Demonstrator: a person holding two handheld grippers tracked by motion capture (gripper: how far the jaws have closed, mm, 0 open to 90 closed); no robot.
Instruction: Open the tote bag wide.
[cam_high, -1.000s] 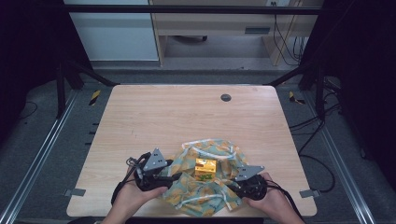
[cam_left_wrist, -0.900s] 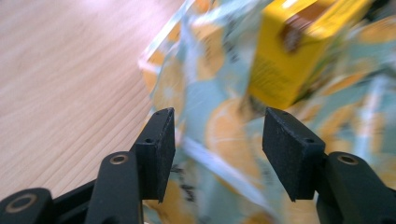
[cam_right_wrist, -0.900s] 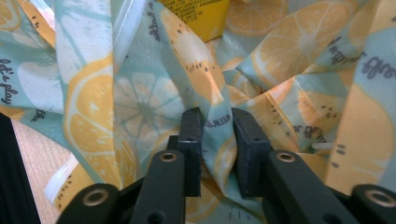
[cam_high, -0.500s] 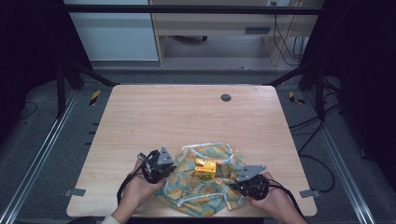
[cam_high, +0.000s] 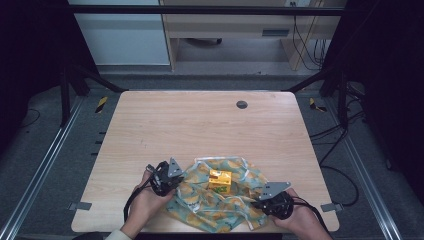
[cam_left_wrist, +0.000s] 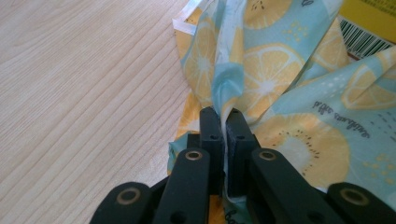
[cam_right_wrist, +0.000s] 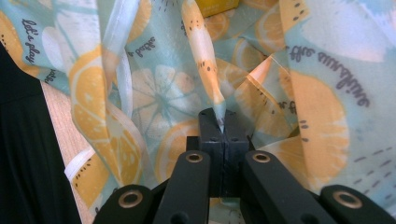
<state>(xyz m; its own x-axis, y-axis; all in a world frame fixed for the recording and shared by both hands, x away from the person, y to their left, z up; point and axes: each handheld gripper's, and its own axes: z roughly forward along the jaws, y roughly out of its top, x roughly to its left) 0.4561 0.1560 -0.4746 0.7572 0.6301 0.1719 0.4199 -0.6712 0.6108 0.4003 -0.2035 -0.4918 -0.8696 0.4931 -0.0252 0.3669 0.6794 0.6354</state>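
While both grippers sit low near the tabletop's (cam_high: 150, 125) front edge, each one pinches the lemon-print cloth (cam_high: 220, 205). Left gripper (cam_left_wrist: 223, 122): jaws have just closed on a gathered fold at the cloth's left side. Right gripper (cam_right_wrist: 220, 122): jaws pressed together on a thin fold at the cloth's right side. A small yellow carton (cam_high: 220, 180) stands on the cloth's middle, between the two grippers.

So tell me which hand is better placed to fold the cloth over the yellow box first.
Probably the left. The left tongs are shut on the cloth edge, level with the yellow box and close beside it. The right tongs also pinch the cloth, but nearer the table's front edge, farther from the box.
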